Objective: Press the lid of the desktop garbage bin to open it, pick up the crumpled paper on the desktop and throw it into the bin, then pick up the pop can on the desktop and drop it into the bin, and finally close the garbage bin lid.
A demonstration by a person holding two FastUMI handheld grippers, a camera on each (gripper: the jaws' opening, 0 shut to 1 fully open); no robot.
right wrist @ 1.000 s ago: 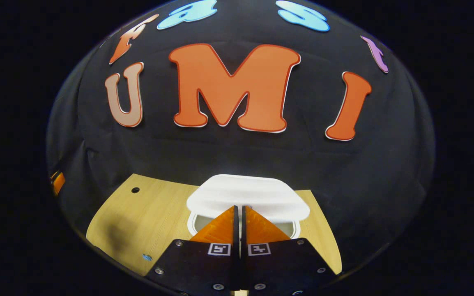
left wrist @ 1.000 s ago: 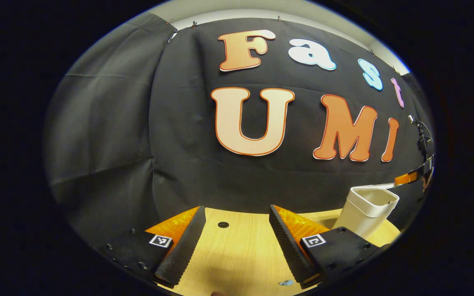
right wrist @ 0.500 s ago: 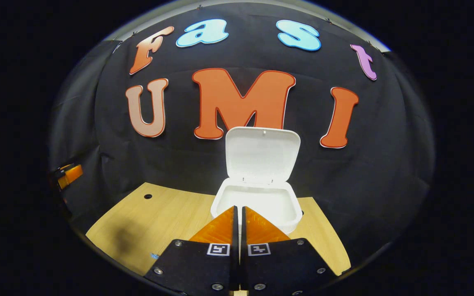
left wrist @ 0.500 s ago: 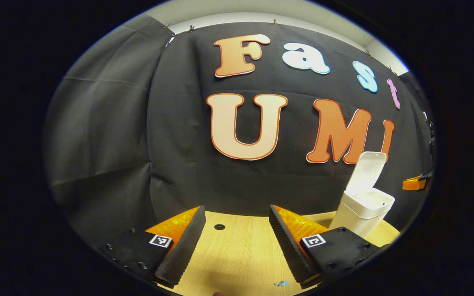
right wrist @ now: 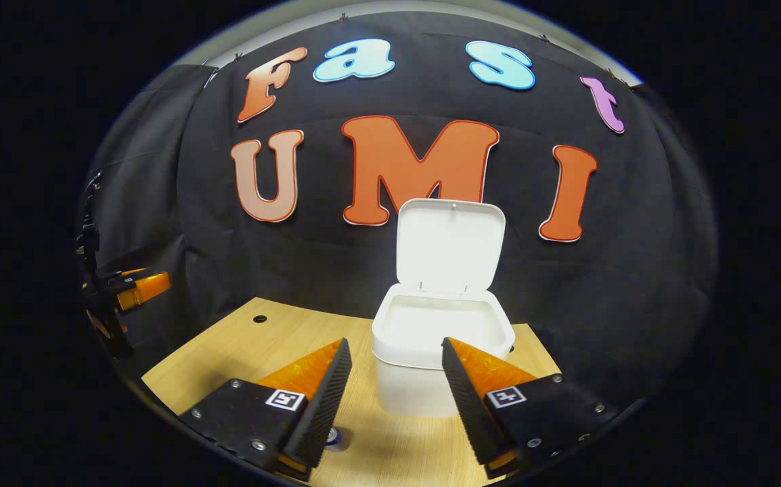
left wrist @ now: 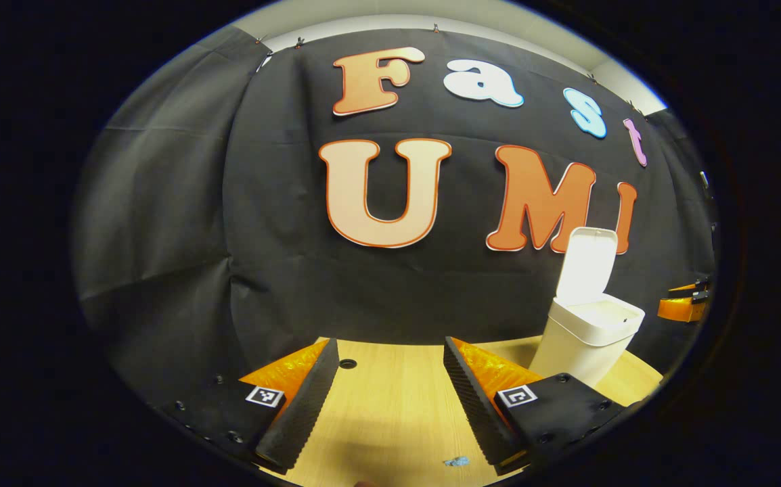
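The white desktop bin stands on the wooden table straight ahead in the right gripper view, its lid raised upright behind the open mouth. My right gripper is open, a little short of the bin's front rim, touching nothing. In the left gripper view the same bin stands at the right with its lid up. My left gripper is open over bare table, well left of the bin.
A cable hole lies near the table's back edge. A small blue scrap sits by the front edge. A small bluish round thing peeks beside my right gripper's left finger; what it is I cannot tell.
The bin lid swung from nearly flat to fully upright. My right gripper drew back from the bin and went from shut to open. The left gripper's view shifted slightly.
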